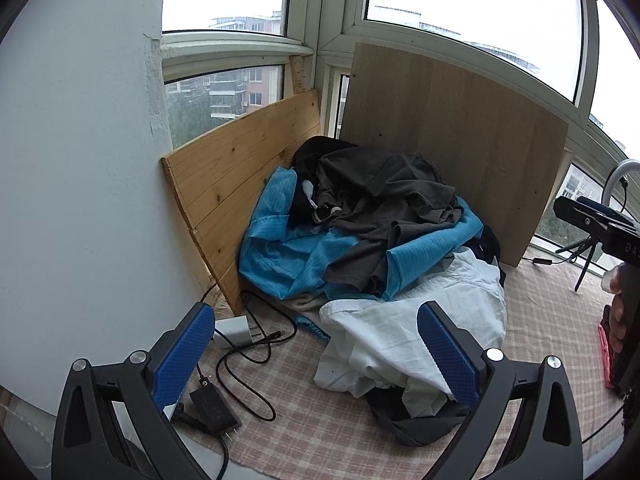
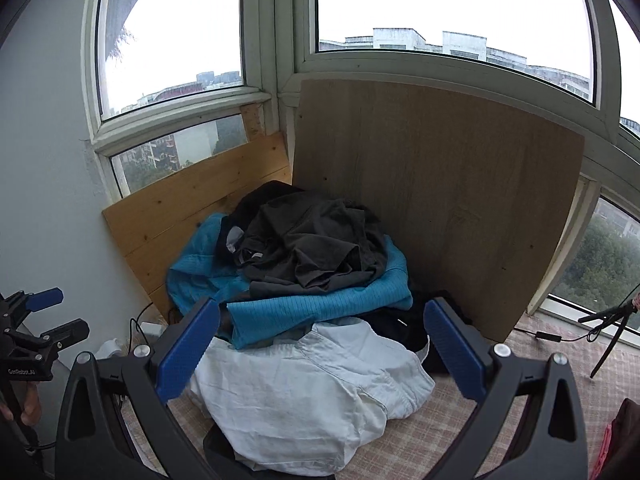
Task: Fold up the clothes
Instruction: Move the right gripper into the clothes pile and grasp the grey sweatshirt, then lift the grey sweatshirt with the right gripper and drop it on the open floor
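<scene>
Facing a crumpled clothes pile (image 1: pixel 372 236) heaped in the window corner on a checked mat (image 1: pixel 320 432). White shirt (image 2: pixel 304 396) lies nearest, straight ahead of my right tongs (image 2: pixel 316 356); left tongs (image 1: pixel 316 360) also near. Both spread apart, holding nothing.

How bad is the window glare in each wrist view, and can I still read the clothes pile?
Left wrist view: the sky through the window is blown out white, yet the white garment keeps its creases. Right wrist view: same washed-out sky, and the dark grey garment still shows folds. Fisheye bends the window frames in both; the left gripper looks sharp.
</scene>
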`<action>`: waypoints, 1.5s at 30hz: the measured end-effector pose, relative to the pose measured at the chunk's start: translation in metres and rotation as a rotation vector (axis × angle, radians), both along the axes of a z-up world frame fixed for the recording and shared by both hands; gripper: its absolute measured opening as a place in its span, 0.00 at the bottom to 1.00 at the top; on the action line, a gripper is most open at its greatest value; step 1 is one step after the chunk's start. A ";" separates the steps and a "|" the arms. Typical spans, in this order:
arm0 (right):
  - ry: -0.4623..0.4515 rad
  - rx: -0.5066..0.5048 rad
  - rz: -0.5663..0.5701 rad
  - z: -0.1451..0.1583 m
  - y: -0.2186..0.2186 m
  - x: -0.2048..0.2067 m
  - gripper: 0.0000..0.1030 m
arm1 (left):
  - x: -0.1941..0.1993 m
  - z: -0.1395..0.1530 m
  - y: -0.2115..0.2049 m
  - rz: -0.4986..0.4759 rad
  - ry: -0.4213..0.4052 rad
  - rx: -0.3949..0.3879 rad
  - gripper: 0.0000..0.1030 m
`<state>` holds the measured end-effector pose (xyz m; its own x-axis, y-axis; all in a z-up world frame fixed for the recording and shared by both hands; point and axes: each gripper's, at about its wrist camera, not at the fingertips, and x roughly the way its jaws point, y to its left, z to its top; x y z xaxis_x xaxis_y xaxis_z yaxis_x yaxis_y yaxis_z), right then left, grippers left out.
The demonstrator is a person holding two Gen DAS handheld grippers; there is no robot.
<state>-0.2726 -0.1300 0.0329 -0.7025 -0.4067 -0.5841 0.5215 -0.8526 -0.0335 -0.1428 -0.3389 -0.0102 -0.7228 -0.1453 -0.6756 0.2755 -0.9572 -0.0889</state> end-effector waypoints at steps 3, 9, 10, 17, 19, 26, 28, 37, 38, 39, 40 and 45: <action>-0.026 0.093 0.011 -0.009 -0.038 -0.038 1.00 | -0.012 -0.017 -0.001 -0.028 -0.042 0.006 0.99; -0.068 0.251 0.066 -0.048 -0.124 -0.122 1.00 | -0.041 -0.045 -0.006 -0.059 -0.109 0.035 0.99; -0.068 0.279 0.069 -0.057 -0.136 -0.136 1.00 | -0.046 -0.048 -0.009 -0.056 -0.110 0.043 0.99; -0.149 0.456 0.125 -0.137 -0.199 -0.216 1.00 | -0.076 -0.069 -0.038 0.018 -0.127 0.128 0.99; -0.133 0.476 0.137 -0.150 -0.204 -0.218 0.92 | -0.083 -0.078 -0.044 0.040 -0.145 0.149 0.99; -0.155 0.214 0.217 -0.111 -0.164 -0.197 0.07 | -0.097 -0.100 -0.049 0.064 -0.212 0.126 0.99; -0.163 0.099 0.220 -0.084 -0.143 -0.193 0.06 | -0.099 -0.101 -0.048 0.065 -0.221 0.116 0.99; 0.059 -0.215 0.147 0.057 -0.034 -0.141 0.05 | -0.090 -0.081 -0.051 0.069 -0.177 0.079 0.99; 0.096 -0.228 0.129 0.072 -0.020 -0.133 0.05 | -0.090 -0.079 -0.051 0.069 -0.175 0.075 0.99; 0.136 -0.240 0.102 0.087 -0.005 -0.124 0.05 | -0.088 -0.077 -0.051 0.068 -0.169 0.074 0.99; 0.178 -0.251 0.070 0.103 0.009 -0.114 0.05 | -0.087 -0.074 -0.051 0.067 -0.162 0.072 0.99; 0.355 -0.277 -0.056 0.179 0.080 -0.062 0.05 | -0.080 -0.051 -0.040 0.032 -0.108 0.053 0.99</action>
<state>-0.3344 -0.0496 0.2120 -0.8648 -0.4698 -0.1774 0.4721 -0.8810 0.0315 -0.2225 -0.3789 -0.0610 -0.6413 -0.1291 -0.7564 0.3160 -0.9427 -0.1071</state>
